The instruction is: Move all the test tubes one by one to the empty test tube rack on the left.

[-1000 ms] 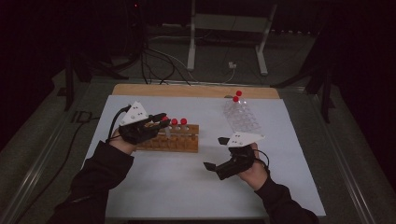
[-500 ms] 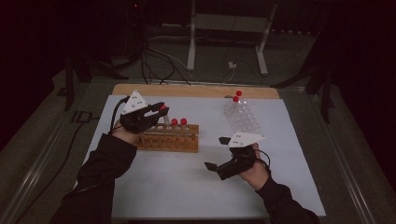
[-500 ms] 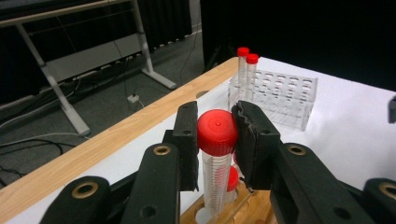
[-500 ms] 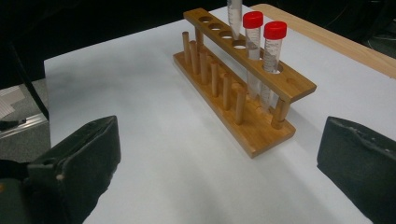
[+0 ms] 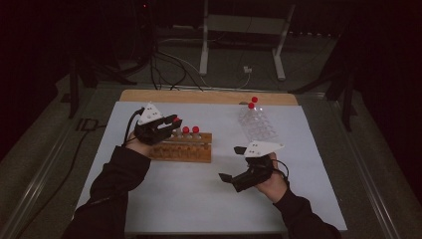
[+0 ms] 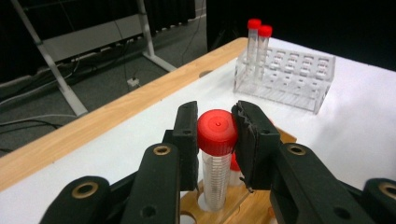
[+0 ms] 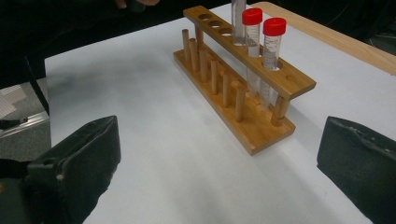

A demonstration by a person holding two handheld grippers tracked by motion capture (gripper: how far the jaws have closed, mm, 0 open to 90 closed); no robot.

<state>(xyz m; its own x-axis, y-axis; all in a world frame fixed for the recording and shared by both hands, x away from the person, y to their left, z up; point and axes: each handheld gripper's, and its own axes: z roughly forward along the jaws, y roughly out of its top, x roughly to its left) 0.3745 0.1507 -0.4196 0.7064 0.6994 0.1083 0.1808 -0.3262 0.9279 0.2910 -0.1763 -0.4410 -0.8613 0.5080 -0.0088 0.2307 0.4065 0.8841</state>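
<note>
A wooden rack [image 5: 191, 149] stands left of the table's middle with two red-capped tubes [image 5: 190, 130] in it. My left gripper [image 5: 171, 122] is over the rack's left part, shut on the red cap of a third tube [image 6: 217, 135]. That tube stands upright with its lower end in a rack hole [image 6: 205, 203]. Near the front right, my right gripper [image 5: 226, 178] hovers low over the table, open with nothing between its jaws, and faces the wooden rack [image 7: 243, 88]. Its view shows the two racked tubes [image 7: 264, 28] at the rack's near end.
A clear plastic rack [image 5: 256, 124] lies at the back right with two red-capped tubes [image 5: 253, 102] at its far end. The white sheet [image 5: 199, 194] covers the table, and a wooden strip [image 5: 209, 97] runs along the far edge. Cables and a metal stand [image 5: 244, 25] lie beyond.
My left gripper has moved up and slightly right over the wooden rack, with the tube in its jaws. The right gripper has stayed in place.
</note>
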